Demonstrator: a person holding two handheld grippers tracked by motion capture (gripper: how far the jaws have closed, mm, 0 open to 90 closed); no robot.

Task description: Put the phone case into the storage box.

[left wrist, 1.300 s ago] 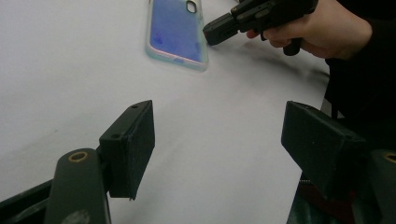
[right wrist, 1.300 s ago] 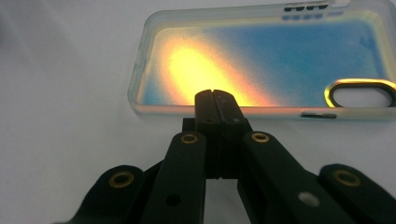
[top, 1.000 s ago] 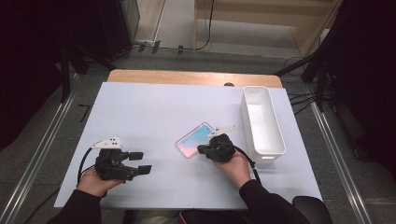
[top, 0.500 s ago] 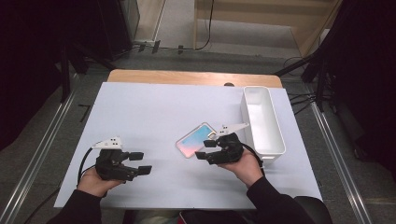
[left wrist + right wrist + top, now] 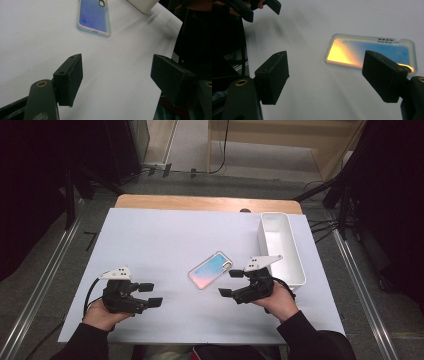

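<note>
- A phone case, pink and blue, lies flat near the middle of the white table, just left of the right gripper and apart from it.
- The right gripper's jaws have just been opening; nothing is between them. A second ago it sat against the case; now it is drawn back toward the person.
- The left gripper rests well apart with its jaws spread and empty.
- The high view adds a white bin at the table's right.
</note>
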